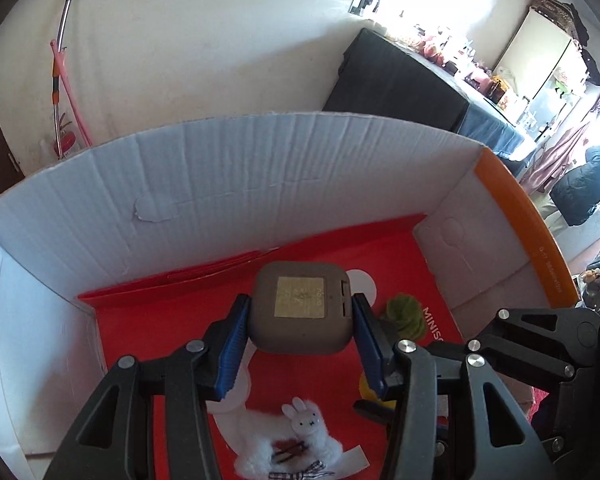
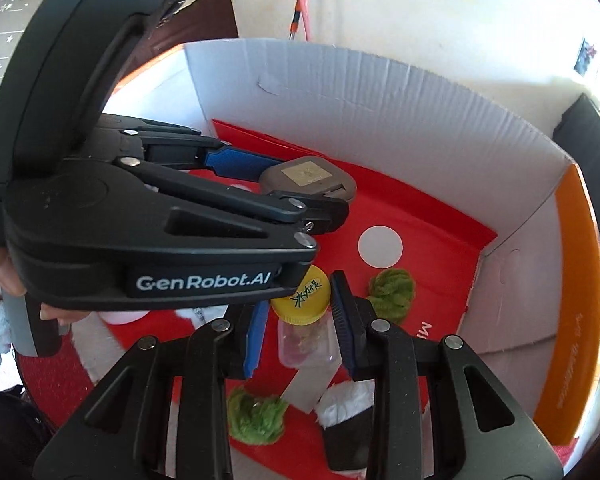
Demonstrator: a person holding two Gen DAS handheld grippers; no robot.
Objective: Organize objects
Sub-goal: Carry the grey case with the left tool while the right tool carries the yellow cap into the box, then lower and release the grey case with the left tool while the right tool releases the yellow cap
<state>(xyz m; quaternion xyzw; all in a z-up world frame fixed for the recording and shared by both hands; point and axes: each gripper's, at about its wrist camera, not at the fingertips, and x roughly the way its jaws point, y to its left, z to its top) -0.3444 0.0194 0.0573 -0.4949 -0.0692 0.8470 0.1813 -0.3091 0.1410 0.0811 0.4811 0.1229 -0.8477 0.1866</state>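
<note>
My left gripper [image 1: 300, 316] is shut on a grey rounded square case [image 1: 300, 308] with a gold label, held above the red floor of a white cardboard box [image 1: 220, 184]. It also shows in the right wrist view [image 2: 312, 180]. My right gripper [image 2: 300, 320] is shut on a small clear jar with a yellow lid [image 2: 302, 292], low inside the same box [image 2: 380, 112]. A green fuzzy pompom [image 1: 406, 314] lies right of the case; two pompoms show in the right wrist view [image 2: 392, 290], [image 2: 256, 416].
A white plush rabbit hair clip [image 1: 296, 436] lies on the box floor near me. An orange flap [image 2: 576, 300] edges the box's right side. A mop handle [image 1: 62, 64] leans on the wall behind. A dark couch [image 1: 400, 76] stands at the back right.
</note>
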